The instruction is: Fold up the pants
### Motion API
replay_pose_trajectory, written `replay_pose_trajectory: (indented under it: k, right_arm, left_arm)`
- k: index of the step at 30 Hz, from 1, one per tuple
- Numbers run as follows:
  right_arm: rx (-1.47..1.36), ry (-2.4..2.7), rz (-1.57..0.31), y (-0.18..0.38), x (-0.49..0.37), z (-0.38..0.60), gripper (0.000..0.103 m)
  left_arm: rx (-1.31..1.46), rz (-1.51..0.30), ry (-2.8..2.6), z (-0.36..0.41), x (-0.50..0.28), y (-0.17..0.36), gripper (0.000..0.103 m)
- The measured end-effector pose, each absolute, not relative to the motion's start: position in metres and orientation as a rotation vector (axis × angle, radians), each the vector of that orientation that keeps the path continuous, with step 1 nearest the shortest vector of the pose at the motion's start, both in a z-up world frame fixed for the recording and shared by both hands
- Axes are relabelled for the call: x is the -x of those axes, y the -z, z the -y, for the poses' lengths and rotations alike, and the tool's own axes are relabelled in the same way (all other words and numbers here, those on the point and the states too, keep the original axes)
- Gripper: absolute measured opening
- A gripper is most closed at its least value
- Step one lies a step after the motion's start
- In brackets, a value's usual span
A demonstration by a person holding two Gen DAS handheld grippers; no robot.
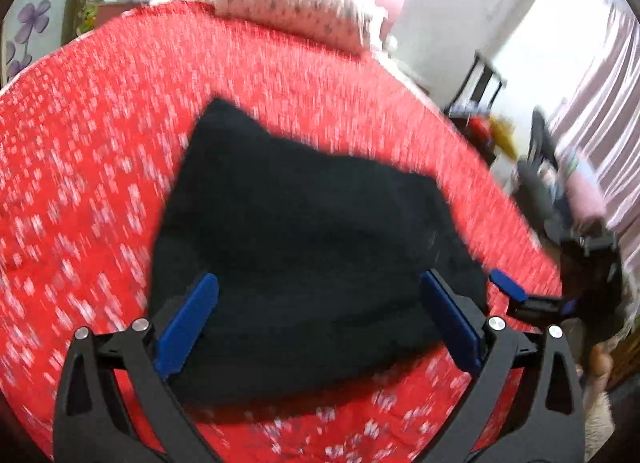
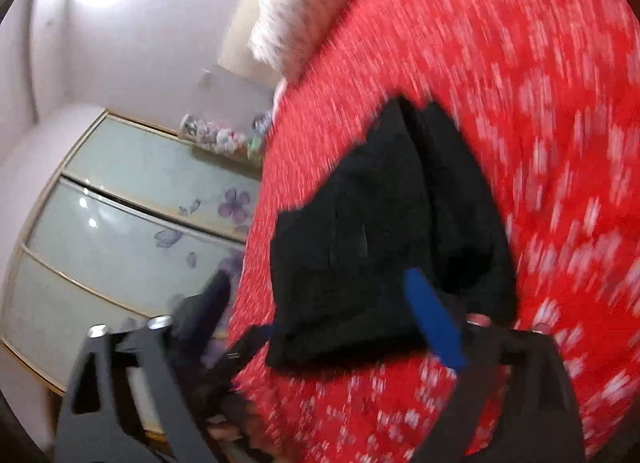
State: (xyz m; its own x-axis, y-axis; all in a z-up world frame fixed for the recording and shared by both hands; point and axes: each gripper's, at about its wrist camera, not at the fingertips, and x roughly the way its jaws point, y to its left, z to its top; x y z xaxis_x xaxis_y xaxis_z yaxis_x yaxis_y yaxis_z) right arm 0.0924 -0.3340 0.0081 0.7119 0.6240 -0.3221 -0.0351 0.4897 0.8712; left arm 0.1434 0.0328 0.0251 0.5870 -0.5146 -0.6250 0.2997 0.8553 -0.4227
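Note:
The black pants [image 1: 304, 239] lie folded into a compact, roughly square bundle on the red bedspread [image 1: 92, 151]. My left gripper [image 1: 320, 279] hovers over the bundle's near edge, open wide, with its blue pads apart and nothing pinched between them. A blue finger [image 1: 507, 285] of the other gripper shows just off the bundle's right corner. In the right wrist view the pants [image 2: 360, 239] sit ahead, and my right gripper [image 2: 316, 275] is open over their near edge with no cloth in it. Both views are motion-blurred.
A white patterned pillow [image 1: 300, 3] lies at the head of the bed. A mirrored wardrobe with purple flowers [image 2: 120, 231] stands beside the bed. Past the bed's right edge are a dark stand with clutter [image 1: 492, 131] and a pale curtain [image 1: 600, 103].

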Motion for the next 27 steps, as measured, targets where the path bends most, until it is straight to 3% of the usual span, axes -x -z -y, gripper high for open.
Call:
replay_pose_trajectory:
  k: [7,10,13,21,27]
  right_arm:
    - [-1.000,-0.465,-0.820,-0.005,-0.154,0.324,0.096]
    - [-0.981,-0.373,-0.923,0.018,-0.163,0.317,0.096]
    - [-1.015,-0.408,-0.893,0.031,-0.160,0.321,0.095]
    - [-0.889,-0.382,-0.863,-0.008,-0.148,0.353,0.096]
    - [-0.904,-0.371,-1.016,0.022,-0.163,0.373,0.096]
  left_arm:
    - [0.286,-0.874,0.567,-0.012,-0.227,-0.049,0.101]
    - [0.228,-0.913,0.504,0.004,-0.260,-0.034,0.101]
    - [0.329,-1.063,0.404,-0.005,-0.296,0.007,0.101]
    - [0.357,-1.009,0.512,-0.038,-0.251,-0.025,0.101]
    - [0.444,-1.111,0.498,-0.095,-0.238,-0.006,0.101]
